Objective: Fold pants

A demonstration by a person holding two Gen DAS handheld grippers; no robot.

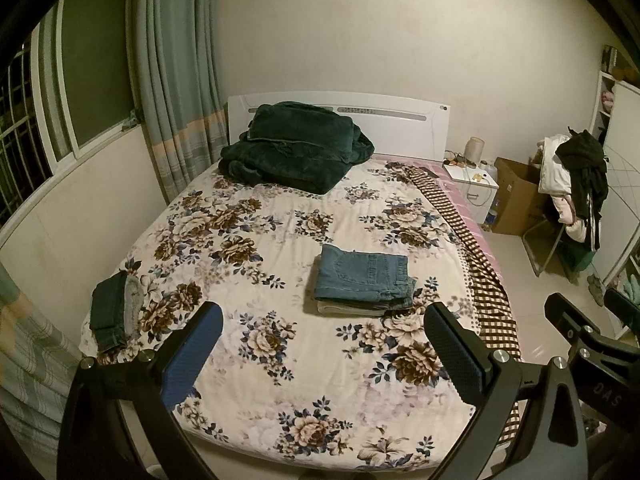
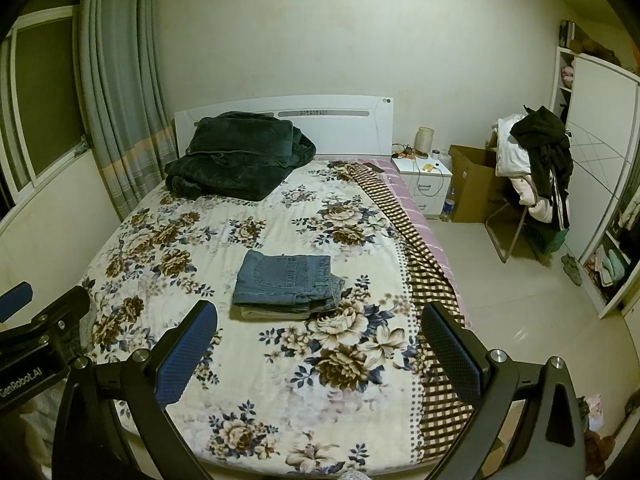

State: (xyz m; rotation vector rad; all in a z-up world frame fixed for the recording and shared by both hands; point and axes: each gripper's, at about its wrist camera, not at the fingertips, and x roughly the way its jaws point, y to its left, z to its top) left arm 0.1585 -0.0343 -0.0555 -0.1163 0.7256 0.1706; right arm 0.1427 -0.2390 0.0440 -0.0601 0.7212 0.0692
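Folded blue jeans (image 1: 362,276) lie on top of a folded pale garment in the middle of the floral bed; they also show in the right wrist view (image 2: 286,282). A second pair of dark pants (image 1: 111,310) lies bunched at the bed's left edge. My left gripper (image 1: 324,350) is open and empty, held above the foot of the bed, short of the jeans. My right gripper (image 2: 320,350) is open and empty, also above the foot of the bed. The right gripper's body shows at the right edge of the left wrist view (image 1: 592,332).
A dark green blanket (image 1: 296,148) is piled by the white headboard (image 1: 400,124). A checked cloth (image 1: 476,264) hangs over the bed's right side. A nightstand (image 1: 476,188), a cardboard box (image 1: 516,196) and a clothes-laden chair (image 1: 572,188) stand to the right; curtains (image 1: 176,80) hang at the left.
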